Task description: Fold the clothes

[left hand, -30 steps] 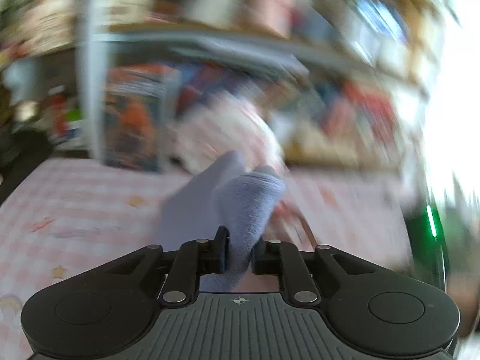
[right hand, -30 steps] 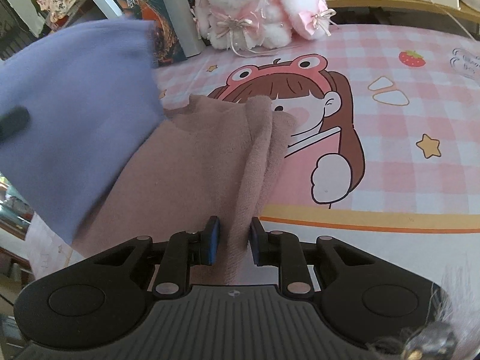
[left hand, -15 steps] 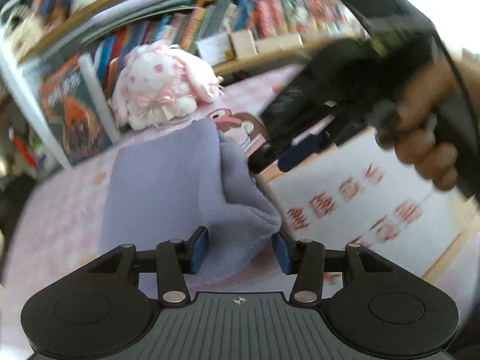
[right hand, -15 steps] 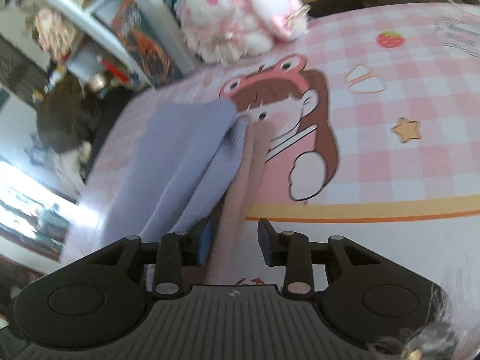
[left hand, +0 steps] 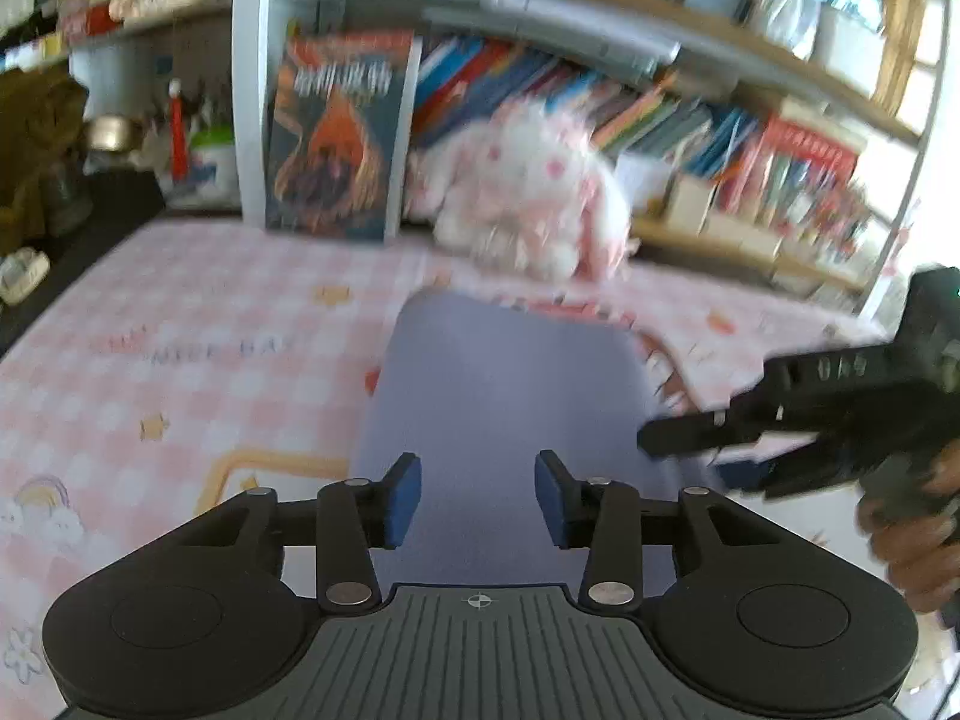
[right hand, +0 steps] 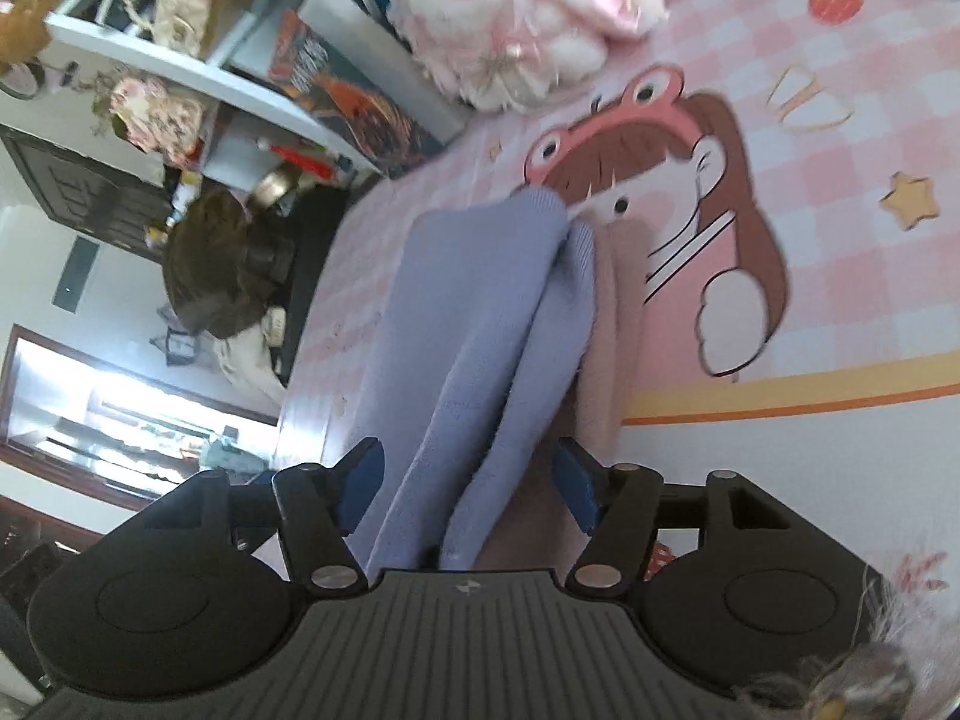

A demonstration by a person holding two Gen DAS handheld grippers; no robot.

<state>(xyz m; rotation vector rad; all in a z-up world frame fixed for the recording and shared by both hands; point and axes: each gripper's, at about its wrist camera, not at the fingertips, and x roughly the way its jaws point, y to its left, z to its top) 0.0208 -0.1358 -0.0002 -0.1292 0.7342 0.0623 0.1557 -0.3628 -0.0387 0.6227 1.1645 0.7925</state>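
A folded lavender cloth (left hand: 504,396) lies on the pink checked mat (left hand: 180,324). In the right wrist view the lavender cloth (right hand: 468,324) rests on a dusty-pink cloth (right hand: 612,312) whose edge shows along its right side. My left gripper (left hand: 477,501) is open just above the near end of the lavender cloth, holding nothing. My right gripper (right hand: 468,480) is open, with the folded edges lying between its jaws. The right gripper (left hand: 798,420) also shows at the right of the left wrist view.
A white and pink plush rabbit (left hand: 522,198) and a standing book (left hand: 336,132) sit at the mat's far edge before bookshelves (left hand: 720,138). The rabbit (right hand: 516,18) shows in the right wrist view too. A cartoon girl print (right hand: 678,180) is on the mat.
My left gripper opened and let go of the lavender cloth, which now lies flat over the pink cloth. My right gripper opened wider. Both cameras have swung.
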